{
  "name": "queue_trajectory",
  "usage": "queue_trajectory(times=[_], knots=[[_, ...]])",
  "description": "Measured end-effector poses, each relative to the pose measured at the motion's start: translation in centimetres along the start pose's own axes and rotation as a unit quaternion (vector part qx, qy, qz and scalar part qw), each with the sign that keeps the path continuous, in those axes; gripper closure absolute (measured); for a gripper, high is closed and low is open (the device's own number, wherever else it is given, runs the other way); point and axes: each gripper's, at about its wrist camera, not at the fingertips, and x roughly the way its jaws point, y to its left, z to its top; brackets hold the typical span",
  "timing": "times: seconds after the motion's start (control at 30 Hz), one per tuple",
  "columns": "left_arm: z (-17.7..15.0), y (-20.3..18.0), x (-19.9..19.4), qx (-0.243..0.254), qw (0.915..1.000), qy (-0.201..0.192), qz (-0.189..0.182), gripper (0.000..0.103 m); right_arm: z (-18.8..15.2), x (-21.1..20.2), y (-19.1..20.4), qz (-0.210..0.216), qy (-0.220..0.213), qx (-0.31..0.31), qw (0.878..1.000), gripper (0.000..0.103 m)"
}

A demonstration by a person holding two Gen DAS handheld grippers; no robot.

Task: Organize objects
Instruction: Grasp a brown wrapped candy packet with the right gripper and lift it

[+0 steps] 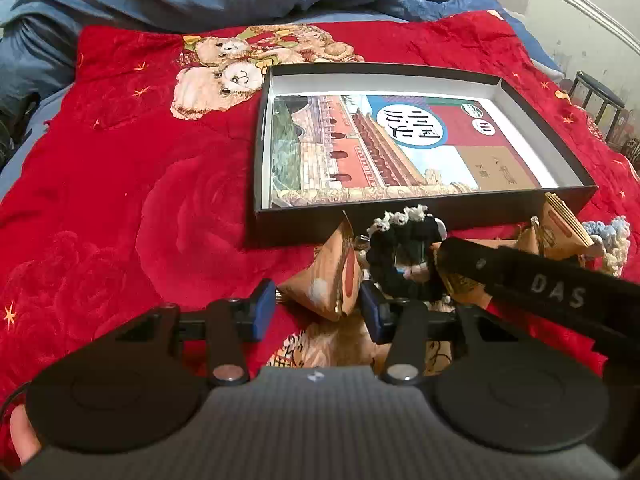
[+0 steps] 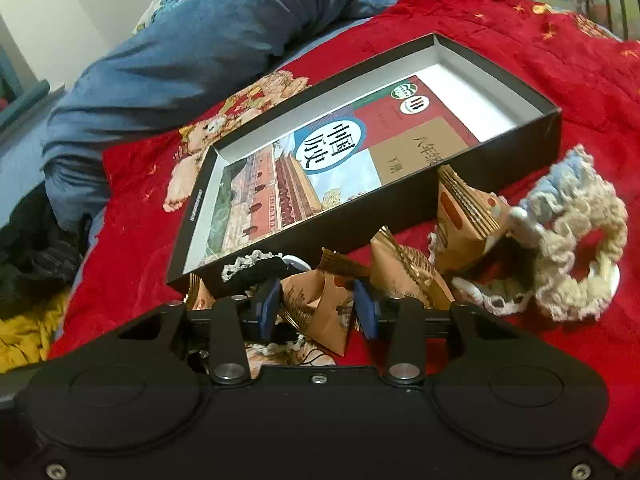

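Lower centre, left gripper (image 1: 316,310): blue pads straddle a tan foil snack packet (image 1: 326,280), grip unclear.
Centre, step: snacks await boxing.
Right, black shallow cardboard box (image 2: 420,208): holds a textbook.
Right gripper (image 2: 316,308): pads against another tan packet (image 2: 320,300); next, lift it boxward.

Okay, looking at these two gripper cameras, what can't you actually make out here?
- Left gripper: whether its pads press the tan snack packet between them; left wrist view, the angle hides contact.
- Right gripper: same doubt with the packet between its fingers.
- Black scrunchie: partly covered by the other gripper's body in the left wrist view.
- Book in the black box: near edge hidden by the box wall.
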Motion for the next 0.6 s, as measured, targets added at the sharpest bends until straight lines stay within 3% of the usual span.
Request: queue_trajectory(times=[0.13, 0.27, 0.33, 0.6], knots=[[-0.4, -0.8, -0.3, 0.023, 0.9997, -0.001, 0.013, 0.053, -0.3, -0.8, 0.3, 0.008, -0.003, 0.004, 1.000, 0.064], [-0.6, -0.8, -1.0, 0.023, 0.9997, -0.004, 0.004, 0.054, -0.8, -1.6, 1.2, 0.015, -0.012, -0.009, 1.000, 0.064], [-0.8, -0.7, -1.4, 0.027, 0.9996, -0.011, 0.003, 0.067, -1.1, -2.2, 1.8, 0.024, -0.020, -0.017, 0.999, 0.064], [-1.3, -0.9, -1.4, 0.033, 0.9993, -0.014, 0.005, 0.070, -1.9, -3.5, 3.7, 0.035, -0.045, -0.056, 0.997, 0.064]])
